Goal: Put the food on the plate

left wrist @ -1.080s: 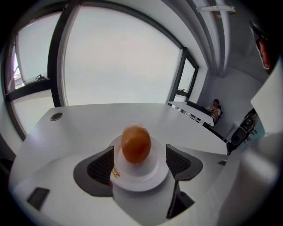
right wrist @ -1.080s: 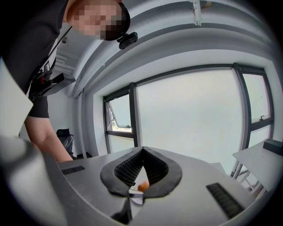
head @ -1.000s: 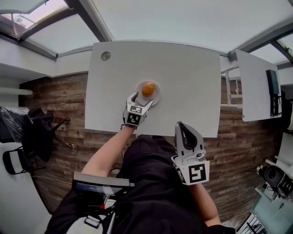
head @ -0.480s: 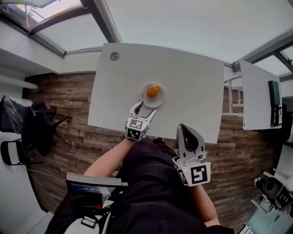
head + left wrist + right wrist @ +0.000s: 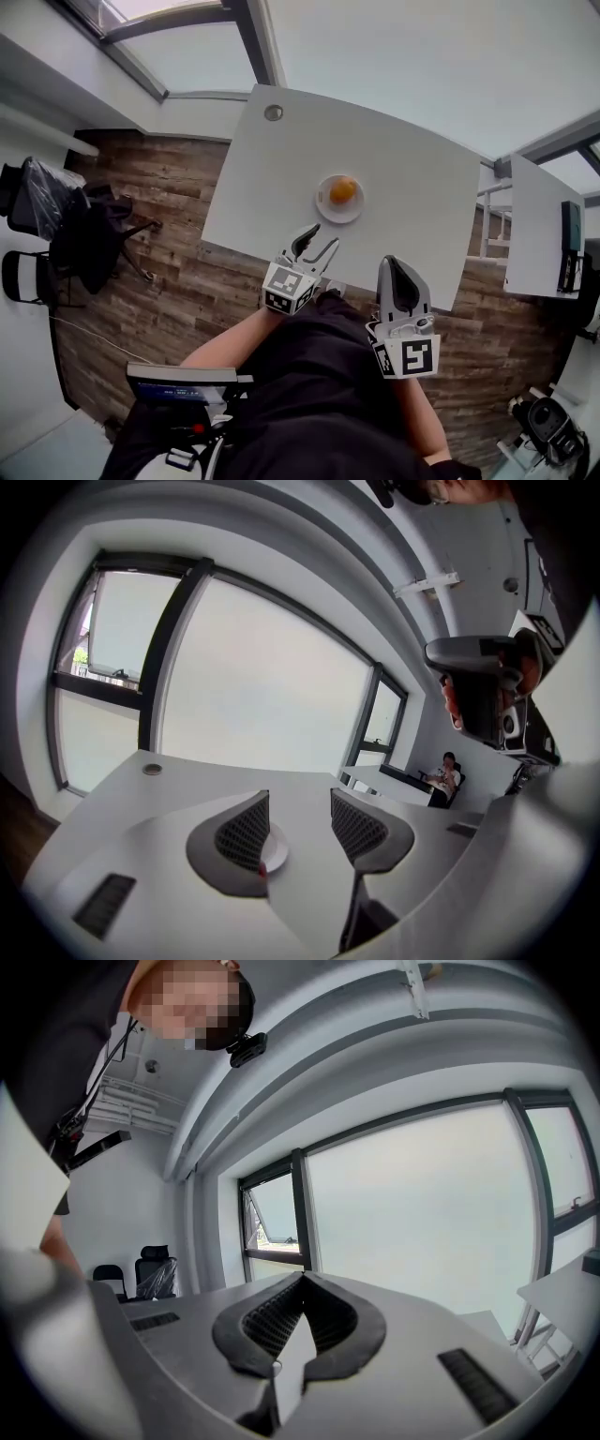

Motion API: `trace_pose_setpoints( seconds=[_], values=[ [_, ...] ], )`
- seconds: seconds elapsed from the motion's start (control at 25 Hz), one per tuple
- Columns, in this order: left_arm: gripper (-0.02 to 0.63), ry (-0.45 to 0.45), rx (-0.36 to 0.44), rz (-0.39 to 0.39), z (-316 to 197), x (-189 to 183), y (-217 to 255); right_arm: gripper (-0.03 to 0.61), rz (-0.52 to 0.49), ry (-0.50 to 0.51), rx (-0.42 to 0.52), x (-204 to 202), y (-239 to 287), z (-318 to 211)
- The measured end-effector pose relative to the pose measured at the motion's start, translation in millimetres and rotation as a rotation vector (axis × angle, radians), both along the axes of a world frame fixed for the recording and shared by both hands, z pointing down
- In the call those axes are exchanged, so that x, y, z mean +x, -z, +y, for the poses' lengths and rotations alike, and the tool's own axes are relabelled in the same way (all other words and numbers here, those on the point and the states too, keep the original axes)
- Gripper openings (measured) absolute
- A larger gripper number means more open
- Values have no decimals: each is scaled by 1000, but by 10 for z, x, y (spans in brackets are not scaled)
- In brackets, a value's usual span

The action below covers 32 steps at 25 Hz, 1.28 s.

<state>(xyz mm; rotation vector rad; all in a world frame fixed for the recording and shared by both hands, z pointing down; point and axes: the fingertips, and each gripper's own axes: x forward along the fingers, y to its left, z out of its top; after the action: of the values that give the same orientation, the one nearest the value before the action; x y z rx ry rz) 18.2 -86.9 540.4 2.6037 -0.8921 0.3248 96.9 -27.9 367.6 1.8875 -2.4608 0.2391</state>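
The round orange food [image 5: 342, 190] lies on the plate [image 5: 323, 210]. Our left gripper [image 5: 316, 243], near the plate, is empty, its jaws half-wide and just narrowing. Our right gripper [image 5: 395, 263] is closed on nothing. We should keep both clear of the plate.

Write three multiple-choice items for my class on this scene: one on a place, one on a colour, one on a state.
1. Where does the orange food lie?
A. on the floor
B. on the plate
C. on a chair

2. What colour is the plate?
A. black
B. white
C. red

3. How do the right tongs stand?
A. jaws wide apart
B. shut on the food
C. shut, holding nothing

Answers:
1 B: the head view shows the food sitting in the middle of the plate.
2 B: the plate's rim shows white around the food.
3 C: the right gripper view shows the jaw tips meeting with nothing between them.
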Motion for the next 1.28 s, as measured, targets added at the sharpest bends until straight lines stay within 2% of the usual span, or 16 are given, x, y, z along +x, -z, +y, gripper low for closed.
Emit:
trace_pose_setpoints(
  seconds=[0.08,0.2,0.28,0.36,0.4,0.92,1.04,1.28],
  values=[
    [210,16,13,19,45,-86,129,-3,4,9,7,-78,30,-2],
    [168,49,48,30,104,-248,323,-3,8,28,26,-225,90,7],
    [108,74,85,23,109,-349,466,-3,5,33,39,-303,109,-4],
    [18,93,126,10,119,-433,621,-3,3,33,49,-369,115,-8],
    [6,96,142,9,137,-463,701,-3,2,34,51,-397,113,-5],
    [6,185,231,92,238,-712,1350,-3,-14,47,51,-633,87,32],
    [6,236,277,101,279,-820,1512,-3,-11,39,60,-656,124,44],
    [6,292,293,144,384,-1032,1729,-3,-2,58,84,-788,256,75]
  ],
)
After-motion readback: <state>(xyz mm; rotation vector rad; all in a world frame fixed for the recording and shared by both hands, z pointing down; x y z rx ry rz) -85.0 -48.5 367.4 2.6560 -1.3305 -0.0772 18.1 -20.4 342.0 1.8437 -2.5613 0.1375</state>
